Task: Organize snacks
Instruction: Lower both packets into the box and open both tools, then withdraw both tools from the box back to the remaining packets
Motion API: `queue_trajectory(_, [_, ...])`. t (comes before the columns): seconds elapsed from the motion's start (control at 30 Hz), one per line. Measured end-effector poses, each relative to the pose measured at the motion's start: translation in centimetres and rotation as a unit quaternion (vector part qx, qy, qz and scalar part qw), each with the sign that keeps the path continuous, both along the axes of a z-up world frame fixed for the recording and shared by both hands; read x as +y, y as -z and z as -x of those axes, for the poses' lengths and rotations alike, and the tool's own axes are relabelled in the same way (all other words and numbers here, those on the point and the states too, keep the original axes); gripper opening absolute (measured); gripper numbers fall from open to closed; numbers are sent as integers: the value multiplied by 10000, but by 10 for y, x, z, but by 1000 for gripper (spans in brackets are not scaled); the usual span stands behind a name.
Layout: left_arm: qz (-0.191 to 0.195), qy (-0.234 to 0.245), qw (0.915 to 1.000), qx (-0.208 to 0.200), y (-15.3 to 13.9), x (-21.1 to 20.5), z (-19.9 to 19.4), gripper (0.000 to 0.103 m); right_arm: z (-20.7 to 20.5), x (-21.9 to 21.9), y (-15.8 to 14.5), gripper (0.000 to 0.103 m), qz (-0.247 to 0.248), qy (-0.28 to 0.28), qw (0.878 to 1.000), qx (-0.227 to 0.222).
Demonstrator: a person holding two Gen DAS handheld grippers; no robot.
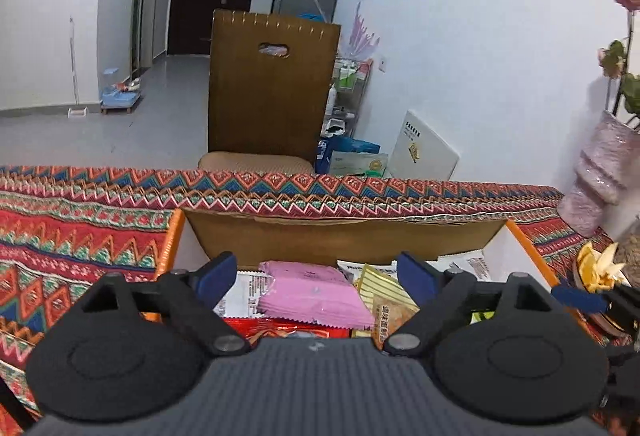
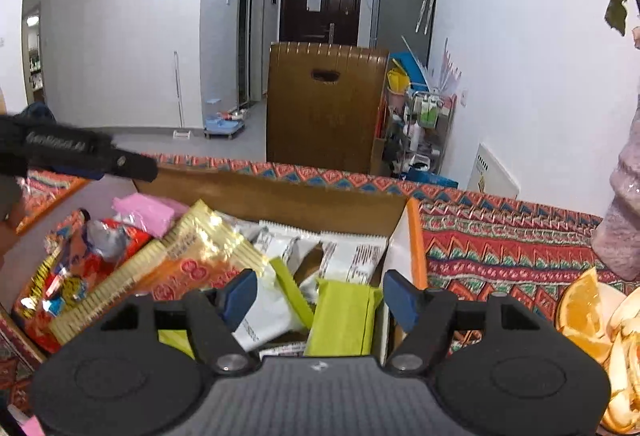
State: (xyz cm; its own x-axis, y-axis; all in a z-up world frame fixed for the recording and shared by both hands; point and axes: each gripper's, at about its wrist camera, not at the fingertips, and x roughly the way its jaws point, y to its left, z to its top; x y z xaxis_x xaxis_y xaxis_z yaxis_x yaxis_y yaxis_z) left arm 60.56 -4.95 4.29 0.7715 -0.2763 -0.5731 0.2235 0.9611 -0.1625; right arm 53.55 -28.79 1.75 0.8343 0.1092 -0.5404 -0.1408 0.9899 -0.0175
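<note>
Both tools gape wide and empty above the snack box (image 2: 412,232) on the patterned counter (image 1: 80,236): left tool (image 1: 320,276) over a pink packet (image 1: 312,294), right tool (image 2: 320,296) over a green packet (image 2: 344,316).

one cardboard box (image 2: 280,196) of snacks. inside: one pink packet (image 2: 144,212), two lime-green packets (image 2: 344,316), one gold striped packet (image 2: 212,240), at least three white packets (image 2: 352,260), one red packet (image 2: 120,236). one plate of orange wedges (image 2: 584,312) beside the box.
</note>
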Motion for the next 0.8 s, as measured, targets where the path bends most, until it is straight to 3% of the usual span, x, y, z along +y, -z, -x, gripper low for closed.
queue_trajectory(0.17, [-102, 109, 9998, -151, -29, 8, 36, 90, 20, -1, -28, 70, 53, -70, 9999, -142])
queue_trajectory(0.27, [-178, 217, 9990, -336, -48, 13, 75, 91, 42, -4, -48, 71, 48, -124, 9996, -255])
queue_trajectory(0.37, [-177, 320, 9977, -574, -68, 19, 126, 95, 77, -9, -70, 79, -25, -161, 9989, -431])
queue_trajectory(0.43, [-188, 391, 9966, -697, -77, 22, 162, 99, 108, -12, -84, 86, -62, -170, 9981, -589])
queue_trajectory(0.57, [-307, 414, 9929, -1072, -88, 31, 244, 100, 175, -17, -100, 88, -134, -174, 9964, -814])
queue_trajectory(0.7, [-142, 476, 9902, -1308, -86, 45, 321, 102, 247, -26, -101, 99, -245, -131, 9945, -1012])
queue_trajectory(0.8, [-54, 359, 9897, -1386, -77, 56, 370, 103, 300, -27, -97, 100, -273, -31, 9932, -1135])
